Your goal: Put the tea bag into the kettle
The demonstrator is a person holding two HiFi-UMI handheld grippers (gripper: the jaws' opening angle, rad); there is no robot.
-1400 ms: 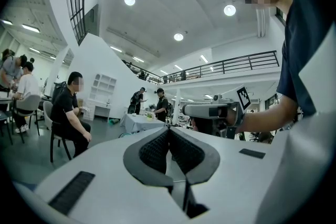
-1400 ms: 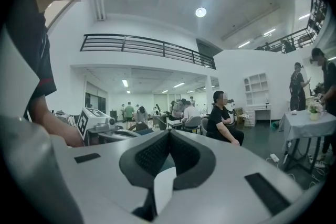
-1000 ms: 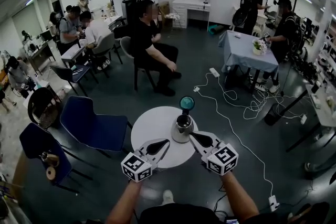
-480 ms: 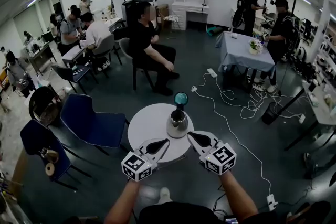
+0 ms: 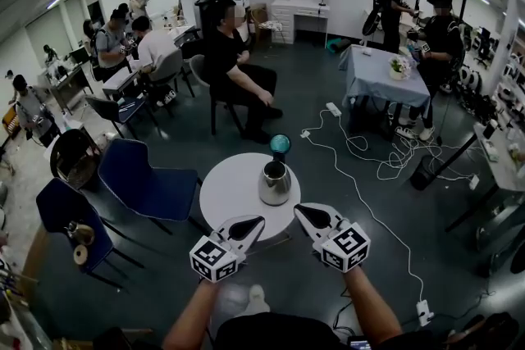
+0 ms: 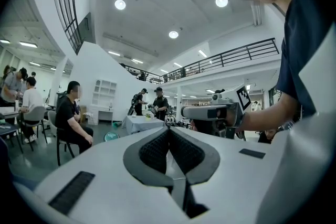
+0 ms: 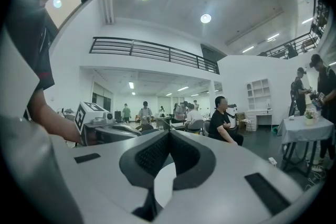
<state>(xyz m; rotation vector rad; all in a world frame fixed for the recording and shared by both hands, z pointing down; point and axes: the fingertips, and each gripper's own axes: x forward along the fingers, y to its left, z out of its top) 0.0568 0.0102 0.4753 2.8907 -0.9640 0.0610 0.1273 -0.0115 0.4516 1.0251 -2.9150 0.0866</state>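
A steel kettle (image 5: pixel 275 183) stands on a small round white table (image 5: pixel 234 193), with its teal lid (image 5: pixel 280 146) raised behind it. No tea bag shows in any view. In the head view my left gripper (image 5: pixel 257 220) and right gripper (image 5: pixel 299 210) hang side by side at the table's near edge, short of the kettle. Both point level. In the left gripper view the left gripper (image 6: pixel 169 131) is shut with nothing in it, and the right gripper (image 6: pixel 210 112) shows beside it. In the right gripper view the right gripper (image 7: pixel 169 134) is shut and empty too.
Two blue chairs (image 5: pixel 143 188) stand left of the table. A seated person (image 5: pixel 234 74) is beyond it. White cables (image 5: pixel 361 176) run across the floor at the right, near a cloth-covered table (image 5: pixel 381 78). Other people stand and sit around the hall.
Both grippers have drawn back together from beside the kettle to the table's near edge. Table and kettle now sit farther off in the head view. The jaws stayed shut.
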